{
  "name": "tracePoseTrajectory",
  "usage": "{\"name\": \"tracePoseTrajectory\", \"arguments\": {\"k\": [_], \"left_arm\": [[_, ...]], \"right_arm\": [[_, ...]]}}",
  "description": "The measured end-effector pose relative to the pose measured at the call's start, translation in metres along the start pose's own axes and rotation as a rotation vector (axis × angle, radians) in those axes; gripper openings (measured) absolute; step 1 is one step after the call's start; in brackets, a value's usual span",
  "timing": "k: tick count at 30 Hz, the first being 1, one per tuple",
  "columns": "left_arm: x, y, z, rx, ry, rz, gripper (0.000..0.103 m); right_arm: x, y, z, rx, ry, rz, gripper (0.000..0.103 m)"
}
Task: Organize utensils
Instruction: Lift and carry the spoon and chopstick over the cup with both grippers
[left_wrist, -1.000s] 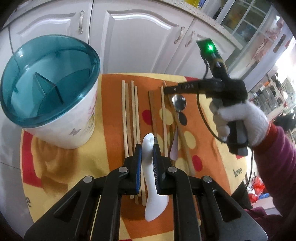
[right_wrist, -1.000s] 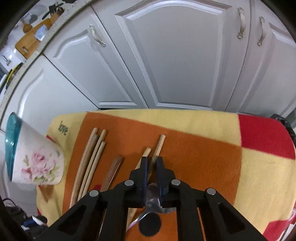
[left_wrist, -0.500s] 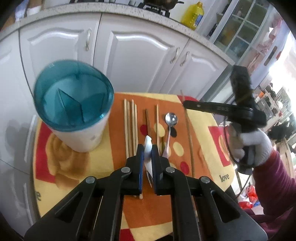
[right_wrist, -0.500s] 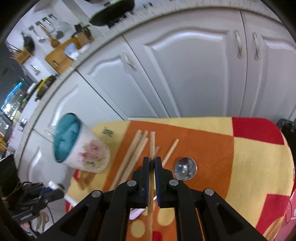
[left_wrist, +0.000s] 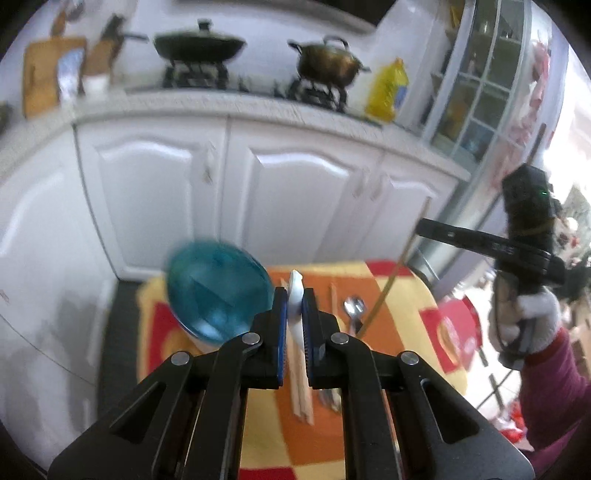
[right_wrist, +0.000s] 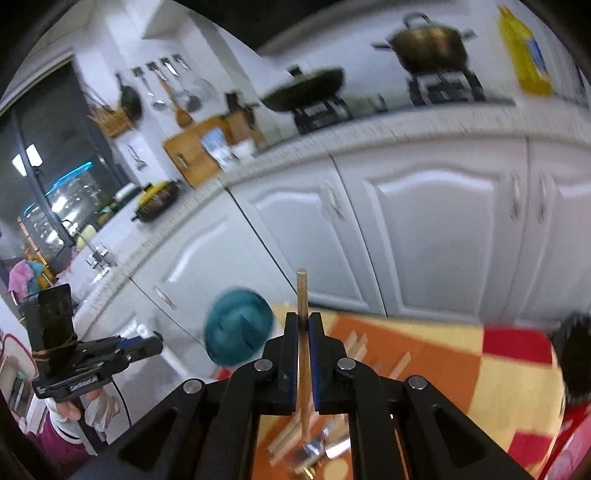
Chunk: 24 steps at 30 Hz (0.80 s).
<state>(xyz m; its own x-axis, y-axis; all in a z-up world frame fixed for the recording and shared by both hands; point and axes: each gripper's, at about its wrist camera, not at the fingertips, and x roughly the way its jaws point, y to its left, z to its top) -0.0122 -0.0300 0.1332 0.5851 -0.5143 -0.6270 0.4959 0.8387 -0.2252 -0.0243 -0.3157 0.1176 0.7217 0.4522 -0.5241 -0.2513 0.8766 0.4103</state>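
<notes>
White cabinets (left_wrist: 295, 206) with arched panel doors run under a pale counter (left_wrist: 229, 107). On the counter: two burner stands, a black wok (left_wrist: 199, 42) with lid on one, a brass-coloured pot (left_wrist: 328, 62) on the other, a yellow oil bottle (left_wrist: 388, 92) to their right. Wooden cutting board (right_wrist: 192, 155) leans on the white wall, ladles (right_wrist: 159, 88) hang above it. Glass-door cupboard (left_wrist: 476, 92) at far right. Dark window (right_wrist: 55, 166) with lights beyond. Frames are motion-blurred.
</notes>
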Motion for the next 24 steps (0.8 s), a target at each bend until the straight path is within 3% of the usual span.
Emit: {"name": "tracePoseTrajectory", "arguments": {"k": [8,14,24], "left_arm": [[-0.004,0.03,0.031,0.03,-0.066,0.172,0.006],[0.028,0.045,0.034,0.079,-0.026,0.294,0.006],[0.069,0.059,0.014,0.068,0.059,0.326,0.006]], "right_arm": [[-0.003,0.054,0.061,-0.099,-0.095,0.061,0.005],[0.028,0.08,0.088,-0.143,-0.099,0.057,0.005],[0.111,0.078,0.082,-0.142,-0.011,0.029,0.005]]}}
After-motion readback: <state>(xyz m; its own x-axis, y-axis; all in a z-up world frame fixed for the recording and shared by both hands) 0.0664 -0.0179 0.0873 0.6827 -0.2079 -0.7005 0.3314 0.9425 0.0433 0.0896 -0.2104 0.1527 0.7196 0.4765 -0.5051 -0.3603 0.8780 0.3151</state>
